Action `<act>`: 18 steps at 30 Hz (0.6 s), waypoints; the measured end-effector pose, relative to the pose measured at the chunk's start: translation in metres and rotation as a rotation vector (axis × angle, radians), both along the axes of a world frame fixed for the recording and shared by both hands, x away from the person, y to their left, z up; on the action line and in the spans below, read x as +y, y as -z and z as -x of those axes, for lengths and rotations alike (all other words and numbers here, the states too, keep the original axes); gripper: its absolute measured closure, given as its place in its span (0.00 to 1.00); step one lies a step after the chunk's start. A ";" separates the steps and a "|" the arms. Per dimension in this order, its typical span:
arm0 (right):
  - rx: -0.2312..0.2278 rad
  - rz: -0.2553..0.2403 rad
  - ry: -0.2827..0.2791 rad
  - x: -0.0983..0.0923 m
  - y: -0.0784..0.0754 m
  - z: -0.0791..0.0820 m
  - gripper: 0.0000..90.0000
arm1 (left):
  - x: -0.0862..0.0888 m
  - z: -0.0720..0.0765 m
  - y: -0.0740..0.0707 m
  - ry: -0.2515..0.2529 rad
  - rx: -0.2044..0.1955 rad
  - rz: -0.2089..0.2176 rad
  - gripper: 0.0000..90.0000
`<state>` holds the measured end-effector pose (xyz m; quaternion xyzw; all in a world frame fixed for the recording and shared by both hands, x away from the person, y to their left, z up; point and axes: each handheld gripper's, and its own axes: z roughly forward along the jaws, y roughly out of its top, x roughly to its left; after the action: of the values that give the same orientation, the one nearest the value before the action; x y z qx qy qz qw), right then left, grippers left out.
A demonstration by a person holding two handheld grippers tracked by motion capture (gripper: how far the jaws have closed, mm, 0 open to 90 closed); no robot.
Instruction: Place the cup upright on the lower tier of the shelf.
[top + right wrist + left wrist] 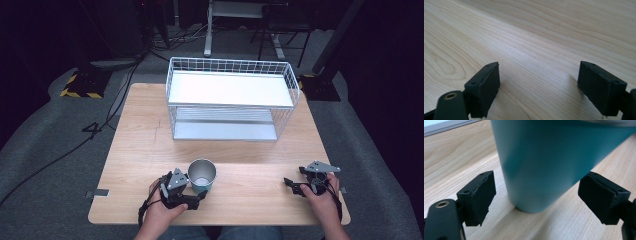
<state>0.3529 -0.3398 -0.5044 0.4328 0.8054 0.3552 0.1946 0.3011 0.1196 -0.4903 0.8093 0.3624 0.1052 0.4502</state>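
A teal cup [202,176] with a shiny metal inside stands upright near the table's front edge. In the left gripper view the cup [549,157] rises close up between the black pads. My left gripper [199,193] lies low beside the cup's base, reaching in from the left. Its jaws are open around the cup's foot [536,202]; a gap shows at the left pad [477,197], while the right pad [600,198] sits very near the wall. My right gripper [292,186] rests at the front right, open [539,87] over bare wood.
A white wire rack [230,97] with two shelves stands at the back of the wooden table [145,145]. Grey carpet, cables and a stand with yellow-black stripes [82,82] surround the table.
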 end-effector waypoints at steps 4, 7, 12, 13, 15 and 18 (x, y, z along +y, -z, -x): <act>0.000 0.000 0.000 0.000 0.000 0.000 0.21 | -0.008 -0.003 0.003 0.017 -0.005 -0.030 0.17; 0.000 0.000 0.000 0.000 0.000 0.000 0.21 | -0.011 -0.004 0.004 0.017 0.000 -0.038 0.17; 0.000 0.000 0.000 0.000 0.000 0.000 0.21 | -0.016 -0.006 0.007 0.005 -0.008 -0.078 0.17; 0.000 0.000 0.000 0.000 0.000 0.000 0.21 | -0.016 -0.007 0.008 0.000 -0.009 -0.079 0.17; 0.000 0.000 0.000 0.000 0.000 0.000 0.21 | -0.016 -0.008 0.009 -0.009 -0.015 -0.073 0.18; 0.000 0.000 0.000 0.000 0.000 0.000 0.21 | -0.016 -0.008 0.009 -0.022 -0.022 -0.070 0.18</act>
<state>0.3529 -0.3398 -0.5044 0.4328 0.8054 0.3550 0.1948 0.3093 0.1031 -0.4994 0.8193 0.3624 0.1317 0.4243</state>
